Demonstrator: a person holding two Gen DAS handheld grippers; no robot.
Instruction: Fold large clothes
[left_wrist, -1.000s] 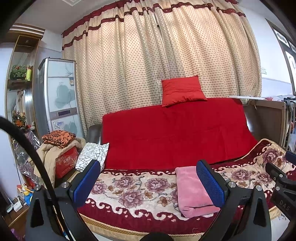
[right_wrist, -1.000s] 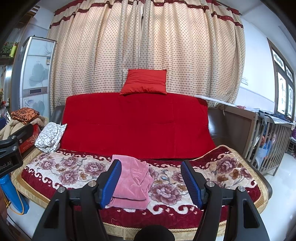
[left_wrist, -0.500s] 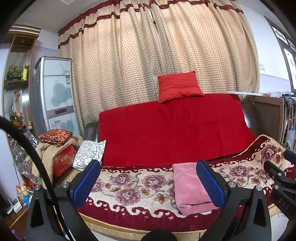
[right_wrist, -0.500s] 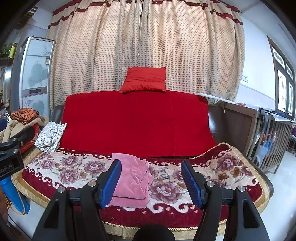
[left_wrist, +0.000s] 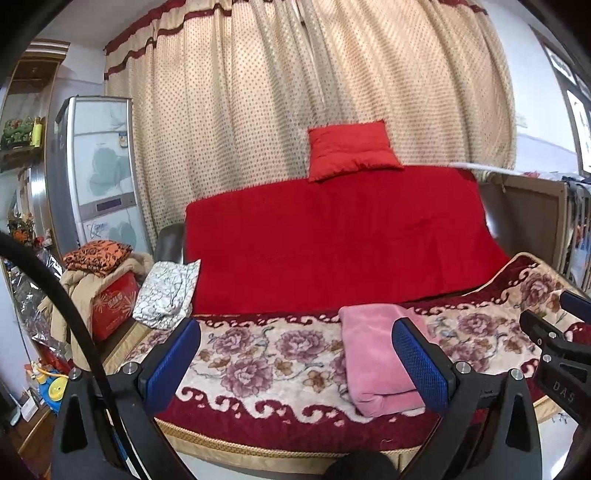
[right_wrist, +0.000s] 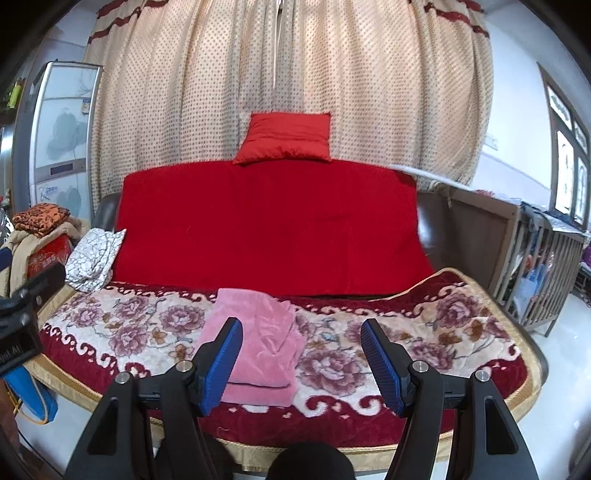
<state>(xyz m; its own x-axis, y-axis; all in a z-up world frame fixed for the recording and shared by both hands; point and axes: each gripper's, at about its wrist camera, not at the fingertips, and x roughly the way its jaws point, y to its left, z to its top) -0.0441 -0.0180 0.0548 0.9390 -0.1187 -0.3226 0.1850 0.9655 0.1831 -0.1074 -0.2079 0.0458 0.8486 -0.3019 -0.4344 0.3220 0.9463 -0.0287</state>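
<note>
On the sofa seat: a pink garment (right_wrist: 258, 347) lies in a loose folded bundle on the floral blanket (right_wrist: 140, 328), toward the front edge and roughly mid-seat, where both tools can come at it from the open side.
Garment state: layers are stacked but uneven, with a rumpled upper flap in the right wrist view; I judge it still needs straightening or another fold.
Left tool (left_wrist: 295, 362): released, blue pads spread wide with nothing between them; it hangs in front of the seat, the garment showing beside its right pad but not touched.
Right tool (right_wrist: 301, 363): also released and empty, jaws apart, aimed slightly down with the garment's right half framed just behind its left pad.
Why held so: both tools sit side by side facing the bundle, which fits a two-handed pick of its near corners.
Surroundings: a red throw (right_wrist: 269, 225) covers the backrest, a red cushion (right_wrist: 286, 138) rests on top against the dotted curtain (right_wrist: 295, 74), and a white patterned cloth (left_wrist: 168, 291) lies at the seat's left end, well apart from the work.
Risk: thick plush may slip if only the top layer is pinched.
</note>
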